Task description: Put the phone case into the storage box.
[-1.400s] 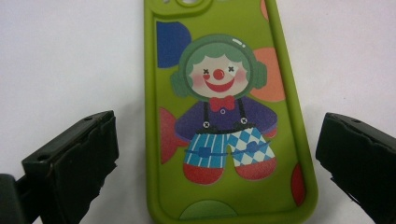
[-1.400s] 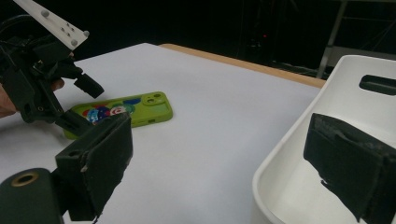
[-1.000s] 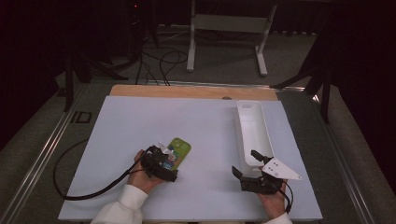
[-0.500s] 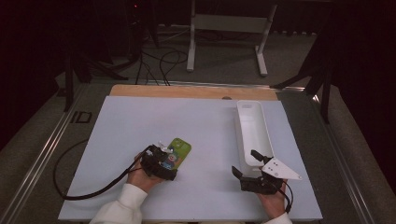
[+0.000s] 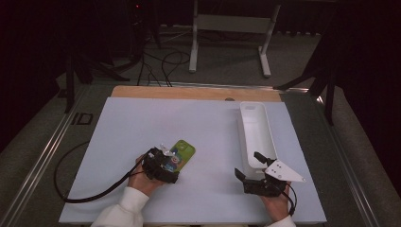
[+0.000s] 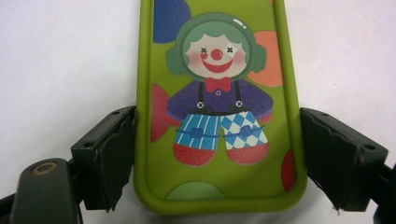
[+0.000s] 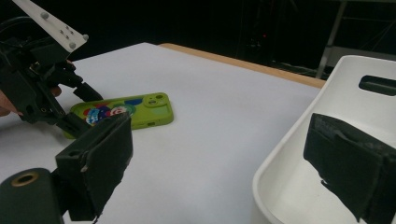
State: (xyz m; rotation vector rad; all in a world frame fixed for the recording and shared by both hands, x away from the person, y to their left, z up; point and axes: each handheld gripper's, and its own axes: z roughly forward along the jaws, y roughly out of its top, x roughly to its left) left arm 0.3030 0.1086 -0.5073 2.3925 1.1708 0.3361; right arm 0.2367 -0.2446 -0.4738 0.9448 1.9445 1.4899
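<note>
At the near edge of the white table, a person's two hands each hold a pair of tongs. The right gripper sits at about five o'clock from the table's middle, its jaws spread wide with nothing between them. In the right gripper view one jaw hangs over bare table and the other over the near end of the white tray, without touching it.

The left gripper is at about seven o'clock from the middle, pointing toward one o'clock. Its jaws have just been closing, and the green phone case lies between them. In the left gripper view the left jaw is against the case's long edge, and the right jaw stands right at the other edge; whether it presses there I cannot tell. The case lies flat on the table, picture side up, showing a clown in a green hood, a red bow tie and blue checked trousers. Its near end is between the jaws and the rest reaches away toward one o'clock. In the right gripper view its camera cut-out is at the far end.

Farther off, the tray runs lengthwise from about four o'clock up to two o'clock, well apart from the case. Past the white sheet a strip of bare wooden board shows along the far edge.
</note>
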